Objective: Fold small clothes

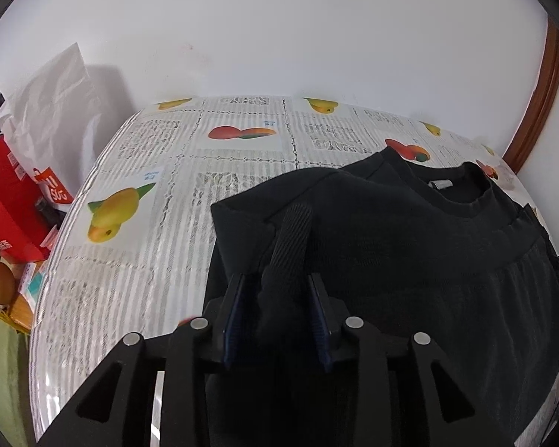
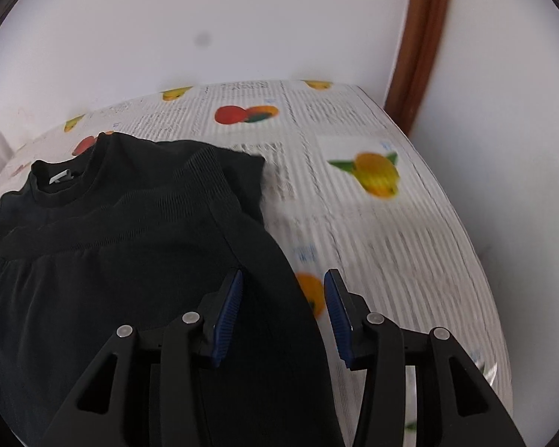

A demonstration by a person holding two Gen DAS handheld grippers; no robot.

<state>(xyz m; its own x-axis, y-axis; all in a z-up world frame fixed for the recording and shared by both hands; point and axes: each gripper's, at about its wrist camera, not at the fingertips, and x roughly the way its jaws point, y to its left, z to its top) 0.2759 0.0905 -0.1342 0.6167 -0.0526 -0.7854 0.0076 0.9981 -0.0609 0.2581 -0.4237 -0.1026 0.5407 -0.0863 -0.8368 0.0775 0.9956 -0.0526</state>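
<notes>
Black sweatshirt (image 1: 410,231) lying folded on fruit-print counter (image 1: 138,156), left gripper (image 1: 277,320) partly spread, ribbed cuff (image 1: 292,246) loose between its jaws, right gripper (image 2: 283,316) partly spread over the sweatshirt's right edge, nothing pinched.

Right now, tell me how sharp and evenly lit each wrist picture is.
Left wrist view: mostly sharp; the fruit-print tablecloth reads crisply, with glare streaks at its lower left edge; strong fisheye bending and dark corners; the black shirt loses detail in its darkness. Right wrist view: motion blur smears the tablecloth's print, worst on the right; the shirt's collar is sharper; the white wall is bright and flat.
</notes>
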